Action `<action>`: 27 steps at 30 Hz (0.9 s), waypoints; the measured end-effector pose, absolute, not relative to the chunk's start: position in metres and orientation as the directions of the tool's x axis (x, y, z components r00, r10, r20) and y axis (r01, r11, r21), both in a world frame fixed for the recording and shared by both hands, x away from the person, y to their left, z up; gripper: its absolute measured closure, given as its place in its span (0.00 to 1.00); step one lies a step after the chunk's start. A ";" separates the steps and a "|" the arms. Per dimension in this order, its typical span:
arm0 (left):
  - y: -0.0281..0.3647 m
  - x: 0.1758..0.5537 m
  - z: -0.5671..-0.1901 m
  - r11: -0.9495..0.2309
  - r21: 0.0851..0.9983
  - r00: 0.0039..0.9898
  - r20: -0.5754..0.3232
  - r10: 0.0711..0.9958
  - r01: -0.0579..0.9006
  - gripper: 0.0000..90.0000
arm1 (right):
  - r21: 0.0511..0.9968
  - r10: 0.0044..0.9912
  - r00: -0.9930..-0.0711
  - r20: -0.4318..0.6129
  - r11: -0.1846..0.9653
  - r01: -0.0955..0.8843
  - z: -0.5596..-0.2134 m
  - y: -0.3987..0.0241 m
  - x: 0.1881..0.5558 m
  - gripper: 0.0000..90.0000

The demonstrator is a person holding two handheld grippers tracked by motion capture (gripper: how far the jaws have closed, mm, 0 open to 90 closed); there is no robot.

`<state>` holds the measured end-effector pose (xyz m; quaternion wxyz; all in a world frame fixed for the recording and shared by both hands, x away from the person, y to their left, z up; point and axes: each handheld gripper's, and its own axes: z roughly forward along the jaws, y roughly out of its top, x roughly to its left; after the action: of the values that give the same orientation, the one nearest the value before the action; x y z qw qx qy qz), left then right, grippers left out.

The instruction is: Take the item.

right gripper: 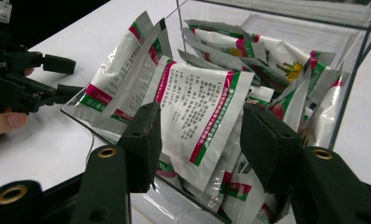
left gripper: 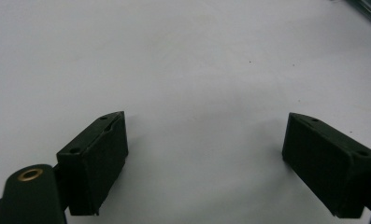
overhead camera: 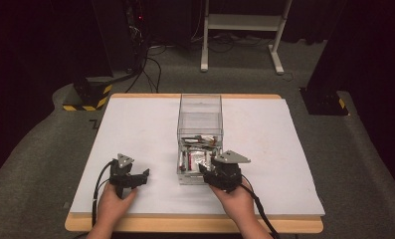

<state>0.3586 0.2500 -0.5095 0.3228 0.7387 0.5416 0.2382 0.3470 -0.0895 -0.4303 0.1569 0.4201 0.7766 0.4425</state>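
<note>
— Sachet (right gripper: 199, 116) position?
— Between my right gripper (right gripper: 199, 140) jaws, half-wide, pads apparently not pressing; it stands upright, long axis vertical, at the clear box's (overhead camera: 200, 107) near end. Left gripper (left gripper: 204, 154) gapes wide.

Left gripper (left gripper: 205, 158) jaws wide apart, right gripper (right gripper: 199, 144) jaws half-parted

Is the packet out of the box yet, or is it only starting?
Only starting. Nothing looks done: no packet lies on the white table, and all those in sight are in the clear box. In hand: the right gripper is at the box with its jaws either side of one packet, not clearly pinching it. The left gripper waits open. Left: grip, lift out.
</note>
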 end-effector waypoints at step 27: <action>0.250 0.359 -0.509 -0.205 0.735 0.300 0.002 0.954 0.646 0.16 | 0.851 0.783 -0.607 0.138 0.220 0.477 -0.427 -0.084 0.340 0.53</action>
<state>0.3586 0.2500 -0.5095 0.3228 0.7387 0.5417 0.2382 0.3401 -0.0843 -0.4270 0.1630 0.4121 0.7639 0.4691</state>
